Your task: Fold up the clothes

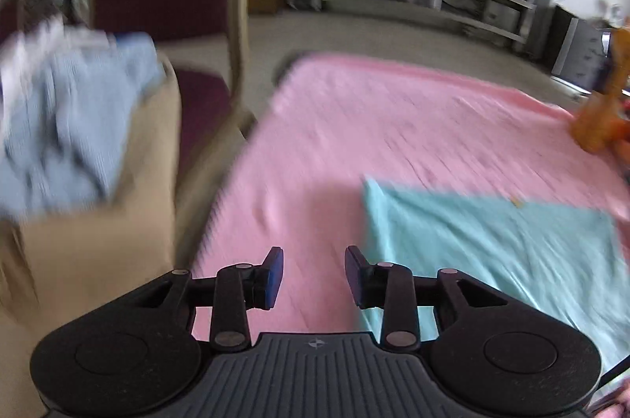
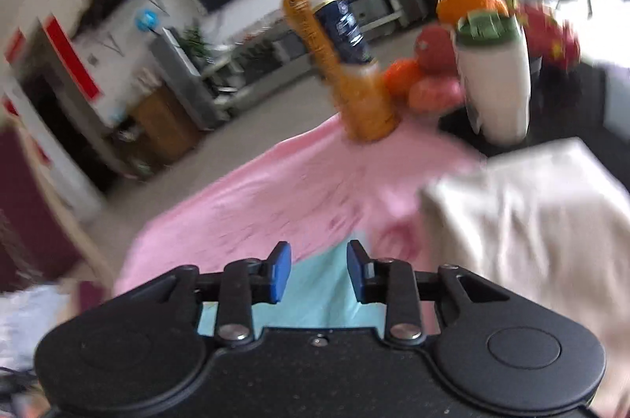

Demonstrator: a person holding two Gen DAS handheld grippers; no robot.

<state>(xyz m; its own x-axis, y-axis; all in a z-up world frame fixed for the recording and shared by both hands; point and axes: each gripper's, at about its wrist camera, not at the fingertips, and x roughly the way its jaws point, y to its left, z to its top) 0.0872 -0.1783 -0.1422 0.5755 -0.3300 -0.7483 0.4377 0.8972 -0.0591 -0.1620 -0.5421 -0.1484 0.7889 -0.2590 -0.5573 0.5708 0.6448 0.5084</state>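
Observation:
A folded light-teal garment (image 1: 496,248) lies flat on the pink cloth (image 1: 374,126) that covers the table. My left gripper (image 1: 314,274) is open and empty, held above the pink cloth just left of the teal garment's near corner. In the right wrist view the teal garment (image 2: 319,296) shows just under my right gripper (image 2: 319,272), which is open and empty. A folded beige garment (image 2: 523,221) lies on the pink cloth (image 2: 275,197) to the right. Both views are motion-blurred.
A cardboard box (image 1: 102,240) with blue and white clothes (image 1: 67,126) heaped on it stands left of the table, beside a chair (image 1: 236,24). An orange soda bottle (image 2: 342,63), a white bottle with green cap (image 2: 496,71) and fruit (image 2: 429,71) stand at the table's far end.

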